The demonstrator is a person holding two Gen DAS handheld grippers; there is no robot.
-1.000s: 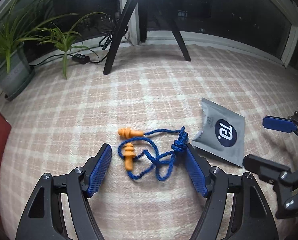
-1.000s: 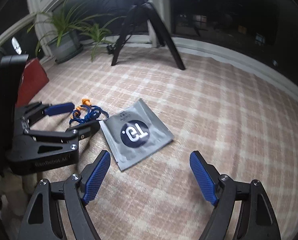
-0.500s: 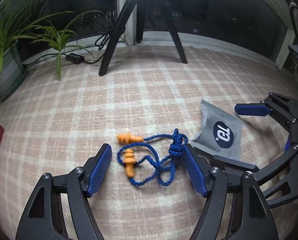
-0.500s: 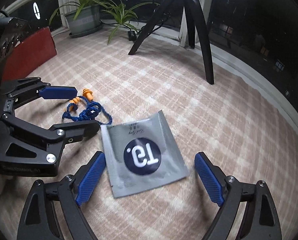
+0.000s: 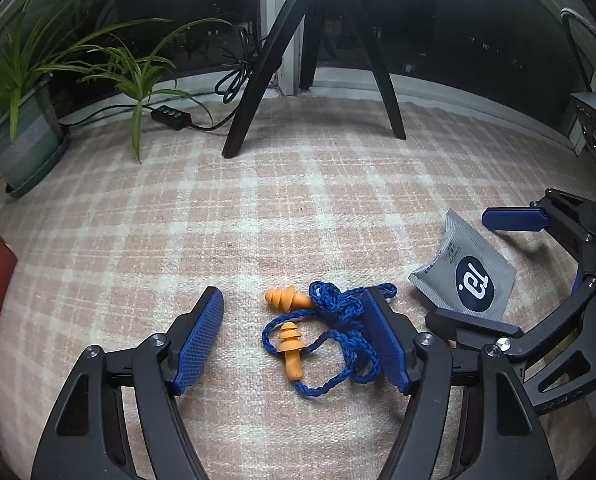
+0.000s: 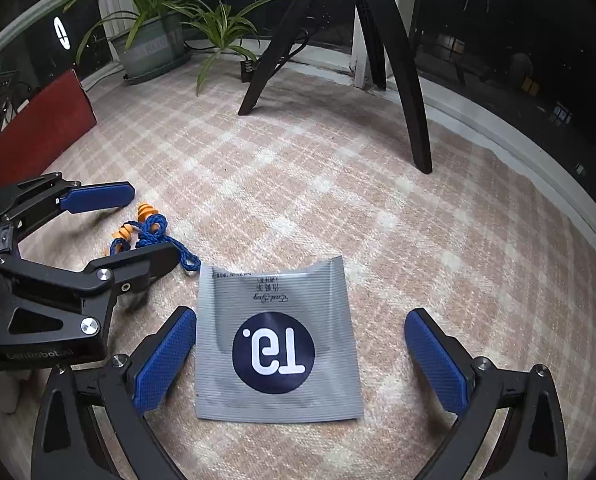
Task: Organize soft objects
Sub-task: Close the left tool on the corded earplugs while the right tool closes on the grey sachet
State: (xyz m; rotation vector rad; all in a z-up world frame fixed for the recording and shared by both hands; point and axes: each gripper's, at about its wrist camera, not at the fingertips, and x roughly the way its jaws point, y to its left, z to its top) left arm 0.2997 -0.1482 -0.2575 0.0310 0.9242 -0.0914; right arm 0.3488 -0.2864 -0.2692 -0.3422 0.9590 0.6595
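As both tongs, the right tongs (image 6: 300, 354) having just widened and the left tongs (image 5: 294, 338) spread, straddle a sachet (image 6: 276, 344) and corded earplugs (image 5: 318, 332), centring before closing looks wise.

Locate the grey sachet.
The grey sachet lies flat on the checked cloth, between the right claw's open fingers, just right of the corded earplugs.

Plaid rug (image 5: 298, 200), dark windows (image 5: 438, 20), tripod (image 5: 310, 60), plants (image 6: 154, 12)

Black gripper (image 6: 298, 356) frames carry blue ribbed pads (image 6: 164, 362) and silver screws (image 6: 90, 326).
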